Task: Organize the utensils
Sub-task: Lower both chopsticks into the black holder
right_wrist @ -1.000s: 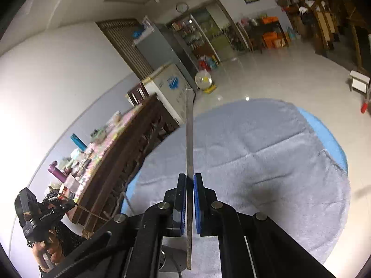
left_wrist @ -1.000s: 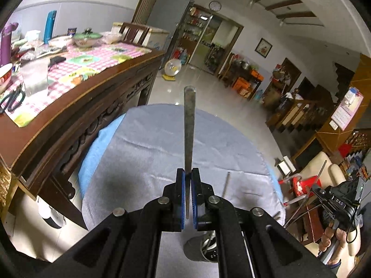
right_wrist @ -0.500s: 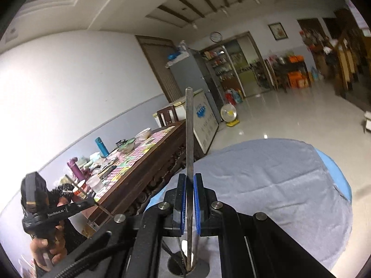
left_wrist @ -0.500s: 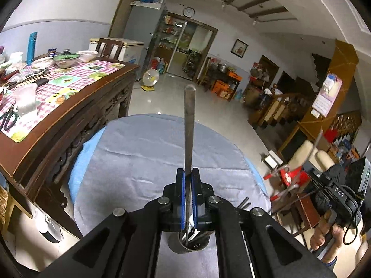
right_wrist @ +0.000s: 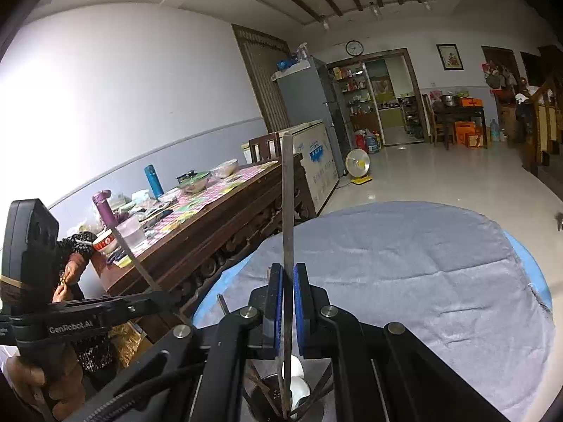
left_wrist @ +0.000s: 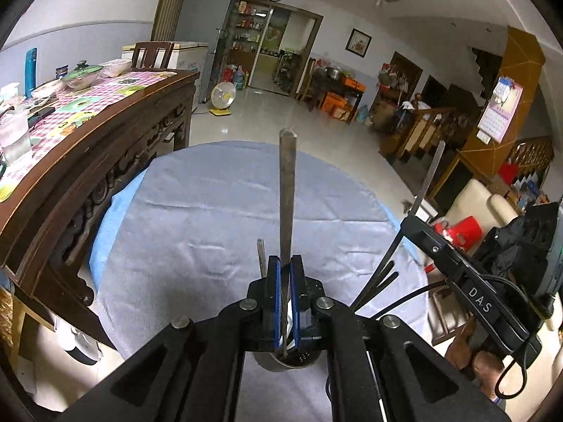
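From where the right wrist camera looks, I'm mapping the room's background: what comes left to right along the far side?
Purple bottle → blue bottle → green-lidded bowl → grey fridge → floor fan → orange crates.

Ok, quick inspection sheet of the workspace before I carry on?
Surface: round table, grey cloth over blue cover.
Job's things: metal holder under the grippers, utensils inside; one flat metal utensil in the left grip, another in the right.
Clutter: nothing seen on the cloth.
Grippers: left gripper and right gripper both shut on utensils.
Cables: black cable on the right gripper.
Surroundings: cluttered wooden sideboard, tiled floor.
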Tool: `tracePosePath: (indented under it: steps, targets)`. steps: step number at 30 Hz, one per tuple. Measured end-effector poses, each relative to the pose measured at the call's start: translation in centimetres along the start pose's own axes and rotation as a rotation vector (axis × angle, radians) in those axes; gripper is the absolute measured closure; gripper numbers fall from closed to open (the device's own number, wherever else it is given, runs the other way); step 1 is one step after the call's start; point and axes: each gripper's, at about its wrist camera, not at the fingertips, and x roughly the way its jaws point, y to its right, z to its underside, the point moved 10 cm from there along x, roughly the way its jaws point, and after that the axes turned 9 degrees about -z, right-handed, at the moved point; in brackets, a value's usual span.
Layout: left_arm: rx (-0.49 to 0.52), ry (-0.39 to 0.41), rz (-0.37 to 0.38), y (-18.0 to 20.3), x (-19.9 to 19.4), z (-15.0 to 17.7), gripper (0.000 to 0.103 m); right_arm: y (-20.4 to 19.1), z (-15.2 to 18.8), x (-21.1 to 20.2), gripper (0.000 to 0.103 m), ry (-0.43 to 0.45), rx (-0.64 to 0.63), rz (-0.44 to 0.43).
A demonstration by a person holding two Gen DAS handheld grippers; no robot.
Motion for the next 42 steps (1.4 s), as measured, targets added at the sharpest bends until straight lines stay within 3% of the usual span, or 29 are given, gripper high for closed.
tracePosePath:
  steps: [6,22,42]
  targets:
    - [0.024,-0.025,-0.02,0.5,1.7,1.6,0.098,-0.3,1.4,1.0,0.096,-0.007,-0.035,0.011]
    - [0.07,-0.119,-0.067,1.4,4.7,5.2,0.098,0.2,6.6,3.6,0.096,-0.128,-0.06,0.029]
    - [0.089,-0.144,-0.077,2.1,5.2,5.9,0.098,0.1,8.0,3.5,0.096,-0.158,-0.055,0.031]
